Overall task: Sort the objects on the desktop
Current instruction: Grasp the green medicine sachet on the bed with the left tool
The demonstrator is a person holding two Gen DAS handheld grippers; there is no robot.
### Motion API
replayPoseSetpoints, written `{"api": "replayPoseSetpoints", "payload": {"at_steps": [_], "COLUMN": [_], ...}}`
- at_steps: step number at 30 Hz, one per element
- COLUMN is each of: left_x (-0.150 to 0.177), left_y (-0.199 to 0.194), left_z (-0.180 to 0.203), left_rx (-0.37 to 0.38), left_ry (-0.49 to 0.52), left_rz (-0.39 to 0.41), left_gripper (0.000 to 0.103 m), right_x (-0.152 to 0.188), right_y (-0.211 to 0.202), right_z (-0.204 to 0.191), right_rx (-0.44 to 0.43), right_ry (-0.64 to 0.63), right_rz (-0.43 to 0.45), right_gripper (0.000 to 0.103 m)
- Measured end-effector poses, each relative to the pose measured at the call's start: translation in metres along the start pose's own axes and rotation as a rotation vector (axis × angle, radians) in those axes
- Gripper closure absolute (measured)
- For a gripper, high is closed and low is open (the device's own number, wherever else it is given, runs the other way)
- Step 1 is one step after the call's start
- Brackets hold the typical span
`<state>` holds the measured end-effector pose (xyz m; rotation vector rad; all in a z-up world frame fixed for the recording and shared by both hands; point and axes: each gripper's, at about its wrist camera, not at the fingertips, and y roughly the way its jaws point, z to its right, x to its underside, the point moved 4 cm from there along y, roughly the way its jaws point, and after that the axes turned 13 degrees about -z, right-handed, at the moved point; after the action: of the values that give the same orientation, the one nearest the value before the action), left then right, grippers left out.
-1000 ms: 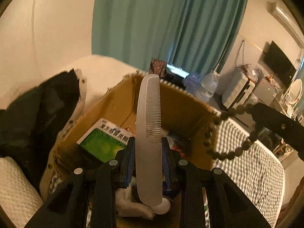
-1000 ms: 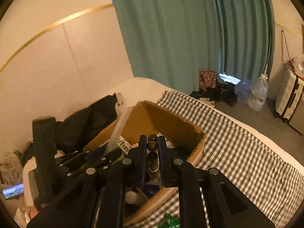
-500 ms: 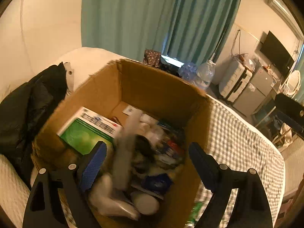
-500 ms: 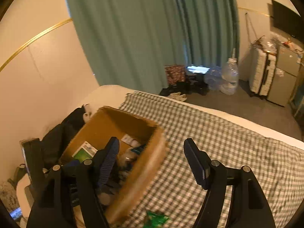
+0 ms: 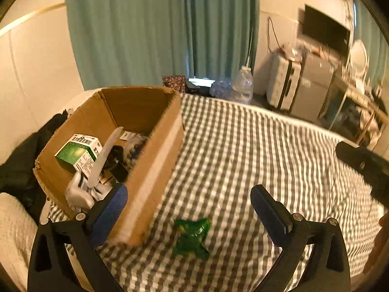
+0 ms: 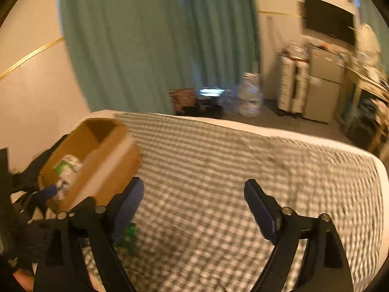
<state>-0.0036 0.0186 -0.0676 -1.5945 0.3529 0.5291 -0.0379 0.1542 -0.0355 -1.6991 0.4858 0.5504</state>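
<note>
A cardboard box (image 5: 155,150) stands on the checked bedspread (image 5: 243,150) at the left. Inside it lie a white comb (image 5: 104,155), a green and white carton (image 5: 77,152) and several small items. A green wrapper (image 5: 192,236) lies on the cloth just right of the box, below and between the fingers of my left gripper (image 5: 189,203). Its jaws are opening and nothing is between them. In the right wrist view my right gripper (image 6: 194,199) hovers over bare cloth, jaws opening and empty, with the box (image 6: 104,155) to its left and the wrapper (image 6: 128,238) by its left finger.
Dark clothing (image 5: 22,160) is heaped left of the box. Beyond the bed's far edge are teal curtains (image 5: 158,29), water bottles (image 5: 240,87), a white suitcase (image 5: 283,82) and a wall screen (image 5: 325,34). Part of the right tool (image 5: 364,168) shows at the right edge.
Both grippers let go: the comb and the bead string dropped into the box. Both jaws went from shut to wide, and both views swung right, off the box and over the bedspread.
</note>
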Motion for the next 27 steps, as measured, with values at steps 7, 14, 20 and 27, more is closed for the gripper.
{"api": "replayPoseSetpoints", "payload": {"at_steps": [7,14,20,27], "left_x": [0.036,0.048,0.061,0.068], "left_y": [0.039,0.083,0.119,0.157], "left_z": [0.026,0.043,0.031,0.001], "left_rx": [0.067,-0.079,-0.166,-0.147], "left_ry": [-0.142,-0.049,-0.083,-0.235], "left_rz": [-0.151,-0.194,-0.304,-0.430], "left_gripper": [0.000,0.000,0.000,0.000], "right_x": [0.002,0.009,0.016,0.019], "right_y": [-0.010,0.007,0.015,0.024], "right_z": [0.032,0.045,0.060,0.064], "right_rx": [-0.058,-0.073,-0.109,-0.156], "right_ry": [0.134,0.170,0.242,0.289], "right_rz": [0.054,0.010,-0.013,-0.039], "right_gripper": [0.009,0.008,0.008,0.008]}}
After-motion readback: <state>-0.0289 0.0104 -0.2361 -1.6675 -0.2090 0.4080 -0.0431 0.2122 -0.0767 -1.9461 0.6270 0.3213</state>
